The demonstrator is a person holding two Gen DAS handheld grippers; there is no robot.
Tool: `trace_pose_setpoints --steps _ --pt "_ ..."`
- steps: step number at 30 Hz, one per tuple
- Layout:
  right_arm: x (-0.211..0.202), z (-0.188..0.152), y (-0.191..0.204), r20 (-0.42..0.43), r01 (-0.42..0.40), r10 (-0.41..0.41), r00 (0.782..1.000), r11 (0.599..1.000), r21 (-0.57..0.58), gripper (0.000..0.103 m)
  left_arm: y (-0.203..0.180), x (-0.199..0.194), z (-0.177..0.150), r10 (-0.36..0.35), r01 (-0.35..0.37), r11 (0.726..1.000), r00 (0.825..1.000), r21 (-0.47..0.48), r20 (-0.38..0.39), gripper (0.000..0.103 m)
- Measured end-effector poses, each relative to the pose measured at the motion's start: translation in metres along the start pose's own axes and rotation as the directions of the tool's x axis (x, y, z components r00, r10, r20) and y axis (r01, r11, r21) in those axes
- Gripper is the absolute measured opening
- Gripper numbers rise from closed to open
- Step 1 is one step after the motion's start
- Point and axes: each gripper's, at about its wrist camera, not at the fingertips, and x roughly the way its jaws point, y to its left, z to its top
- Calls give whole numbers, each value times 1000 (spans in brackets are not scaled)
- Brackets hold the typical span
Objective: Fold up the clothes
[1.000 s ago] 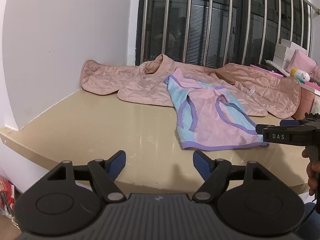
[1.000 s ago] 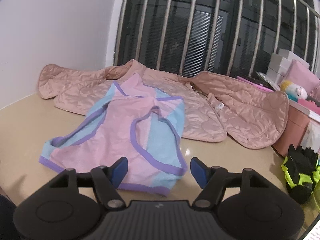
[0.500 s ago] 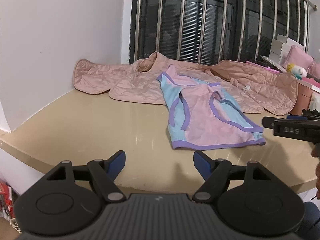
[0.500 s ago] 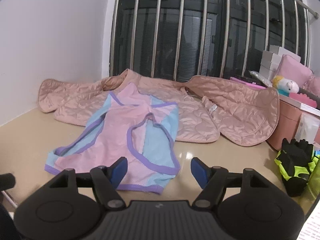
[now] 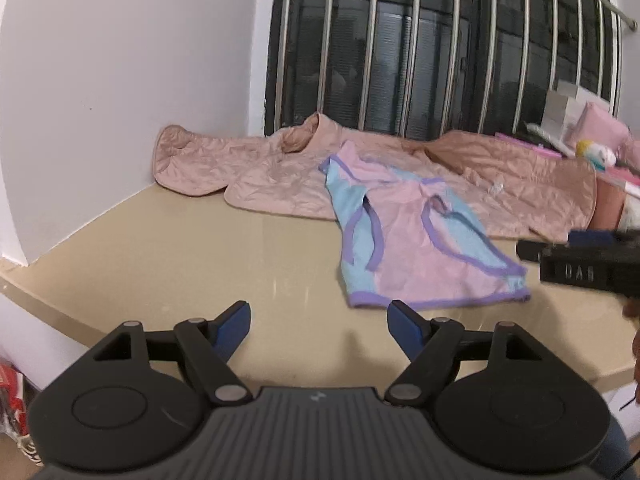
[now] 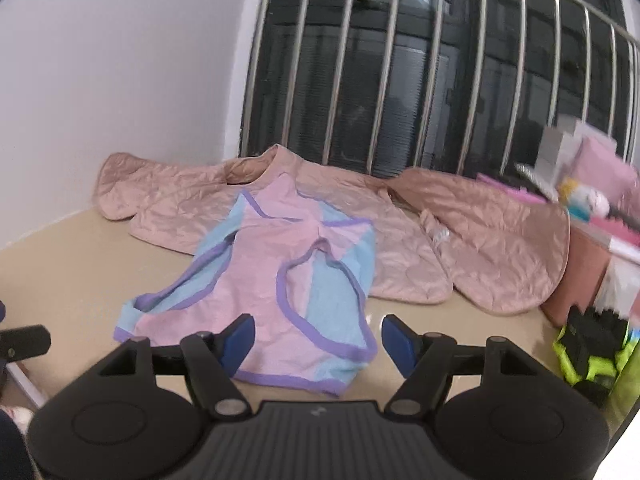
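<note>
A small pink and light-blue garment with purple trim [image 5: 420, 240] [image 6: 276, 292] lies spread on the beige tabletop [image 5: 200, 248], its far end resting on a quilted pink jacket [image 5: 256, 164] [image 6: 460, 236]. My left gripper [image 5: 319, 322] is open over bare table, short of the garment's near-left hem. My right gripper [image 6: 318, 338] is open just above the garment's near hem, nothing between its fingers. In the left wrist view the right gripper shows as a black bar [image 5: 580, 266] at the garment's right corner.
A white wall [image 5: 120, 80] closes the left side and a barred dark window [image 5: 440, 60] the back. Pink boxes and a small toy [image 6: 588, 200] crowd the right. Black and neon-yellow gloves [image 6: 592, 352] lie at the table's right.
Both grippers have moved forward towards the garment, which now looks larger and nearer. The right gripper's fingers now overlap its near hem. Both stay open.
</note>
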Motion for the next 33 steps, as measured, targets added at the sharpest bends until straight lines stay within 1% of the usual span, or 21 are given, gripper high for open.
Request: trace_pose_setpoints --steps 3,5,7,9,11,14,19,24,26,28,30,31,32,33 --pt "-2 3 -2 2 -3 3 1000 999 39 69 0 6 4 -8 8 1000 1000 -11 -23 77" --pt "-9 5 -5 9 5 -6 1000 999 54 69 -3 6 11 -16 15 999 1000 -29 -24 77" --pt "-24 5 -10 41 31 -33 999 998 59 69 -9 2 18 -45 45 999 999 -28 -2 78" --pt "-38 5 -21 67 58 -63 996 995 82 74 -17 -6 17 -56 56 998 998 -7 31 81" --pt "-46 3 -31 71 72 -80 994 992 101 76 -22 -11 14 -62 61 998 997 10 46 83" --pt "-49 2 -40 67 102 -109 992 990 100 76 -28 -10 10 -77 76 997 996 26 51 83" --pt "-35 2 -40 53 110 -115 992 989 94 76 -22 7 8 -83 83 997 997 -9 9 83" --pt "-14 -4 -34 10 99 -100 995 993 64 76 -17 25 13 -89 89 996 996 -22 -3 83" --pt "-7 -8 -36 -10 85 -84 996 993 82 75 -14 33 16 -91 91 995 996 -30 -10 83" --pt "1 -10 -39 -31 58 -55 998 993 105 75 -8 48 27 -94 92 994 995 -65 -30 83" --pt "12 -10 -40 -53 34 -29 998 994 107 74 -3 69 41 -99 94 991 994 -97 -50 82" --pt "17 -9 -41 -62 26 -20 998 994 105 74 -2 79 48 -105 99 990 993 -97 -57 77" --pt "23 -8 -42 -69 24 -16 997 994 106 74 -3 91 58 -105 99 991 992 -86 -66 70" --pt "31 -5 -43 -79 17 -8 997 994 110 74 -4 103 67 -105 100 992 992 -74 -75 65"
